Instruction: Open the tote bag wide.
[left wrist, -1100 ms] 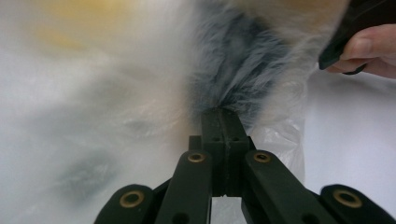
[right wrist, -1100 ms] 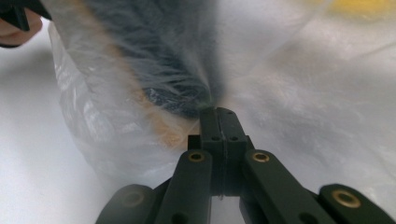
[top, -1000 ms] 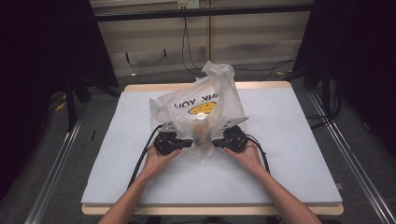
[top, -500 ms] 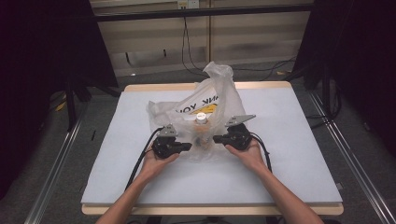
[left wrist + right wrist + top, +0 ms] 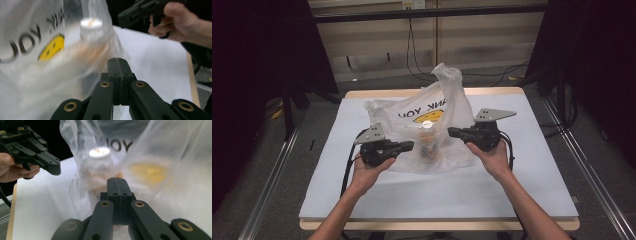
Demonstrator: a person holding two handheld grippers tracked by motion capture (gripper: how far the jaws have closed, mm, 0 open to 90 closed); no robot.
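A clear plastic bag (image 5: 447,107) with a yellow smiley face and black lettering lies on the white table cover (image 5: 512,190). Inside it stands a bottle (image 5: 428,142) with a white cap (image 5: 91,23) and an orange-brown body (image 5: 100,173). My left gripper (image 5: 410,145) is at the bag's front left with its jaws pressed together (image 5: 117,60), and the bag's film runs into them. At the front right my right gripper (image 5: 451,132) is likewise shut (image 5: 117,180) on the film. Both are raised above the table. Each gripper view also shows the other gripper farther off.
The table's wooden edge (image 5: 432,93) shows at the back. Cables (image 5: 412,45) hang down the wall behind it. Metal rails (image 5: 272,175) run along the floor on both sides, and dark curtains stand at the left and right.
Both hands have risen and moved apart, taking the bag's front edges up and outward. The bag has spread open around the bottle.
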